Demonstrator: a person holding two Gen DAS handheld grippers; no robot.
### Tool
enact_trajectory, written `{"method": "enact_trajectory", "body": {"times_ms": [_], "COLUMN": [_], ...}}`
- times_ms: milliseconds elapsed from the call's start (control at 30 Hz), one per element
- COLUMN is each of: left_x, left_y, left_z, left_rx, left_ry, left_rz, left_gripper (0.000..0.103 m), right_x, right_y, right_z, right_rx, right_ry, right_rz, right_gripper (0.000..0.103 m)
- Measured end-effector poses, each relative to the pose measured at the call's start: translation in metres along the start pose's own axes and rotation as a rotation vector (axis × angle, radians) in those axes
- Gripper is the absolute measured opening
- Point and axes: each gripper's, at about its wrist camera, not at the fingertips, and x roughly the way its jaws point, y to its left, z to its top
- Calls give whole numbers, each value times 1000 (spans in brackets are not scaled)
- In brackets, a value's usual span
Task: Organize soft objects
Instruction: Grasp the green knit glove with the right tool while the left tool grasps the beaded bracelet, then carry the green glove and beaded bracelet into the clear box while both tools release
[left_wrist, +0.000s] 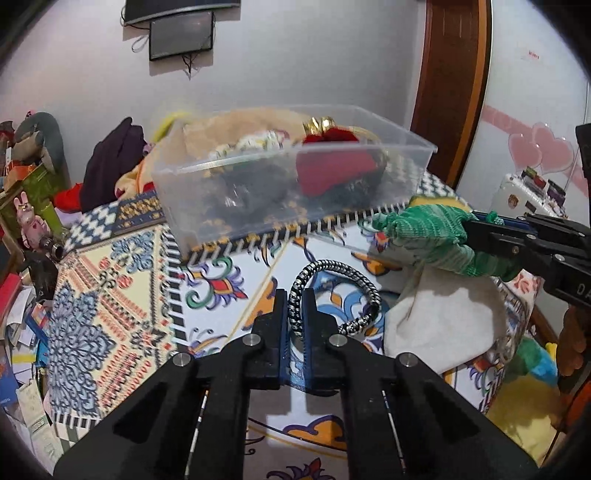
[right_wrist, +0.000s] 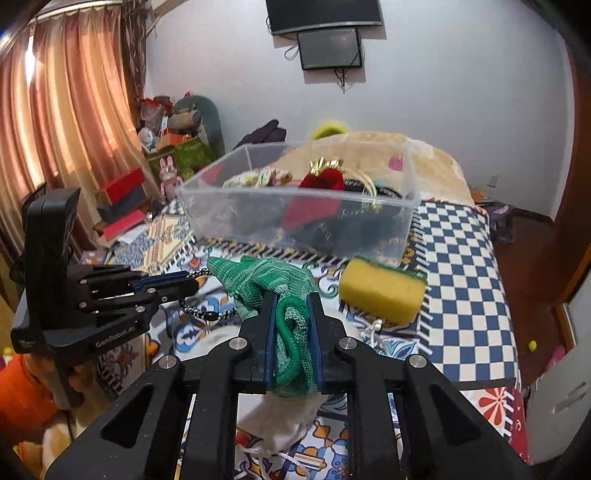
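A clear plastic bin (left_wrist: 413, 162) (right_wrist: 406, 206) stands on the patterned bed cover and holds red, black and cream soft items. My left gripper (left_wrist: 294, 295) is shut on a black-and-white braided cord (left_wrist: 332, 267), which loops above the cover; the cord also shows in the right wrist view (right_wrist: 207, 314). My right gripper (right_wrist: 291, 299) is shut on a green knitted glove (right_wrist: 266, 277) and holds it above the cover, short of the bin. In the left wrist view the glove (left_wrist: 424, 232) hangs from the right gripper (left_wrist: 469, 232) at the right.
A yellow sponge (right_wrist: 380, 291) lies beside the bin's near right corner. A white drawstring pouch (left_wrist: 443, 325) (right_wrist: 280, 417) lies under the glove. Clutter, boxes and plush toys (left_wrist: 33, 221) crowd the left side. The bed edge drops to a wooden floor (right_wrist: 535, 258) on the right.
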Motion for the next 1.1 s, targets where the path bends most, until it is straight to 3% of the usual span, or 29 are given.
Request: {"method": "enact_trajectory", "body": {"times_ms": [333, 700, 867, 1100], "left_x": [-38, -52, -41, -10], "left_y": [13, 25, 34, 41], "left_z": [29, 79, 97, 110], "left_rx": [-24, -57, -73, -95], "left_ry": [-125, -232, -248, -209], "left_rz": [14, 53, 77, 95], "left_gripper": [6, 6, 6, 6], "right_x": [-25, -30, -15, 19], "right_y": [-9, -7, -5, -9], "right_z": [31, 78, 90, 99], "right_rx": [18, -32, -61, -43], "right_ry": [-105, -223, -231, -189], "right_rz": [-6, -44, -103, -118], "right_gripper": [14, 14, 14, 14]}}
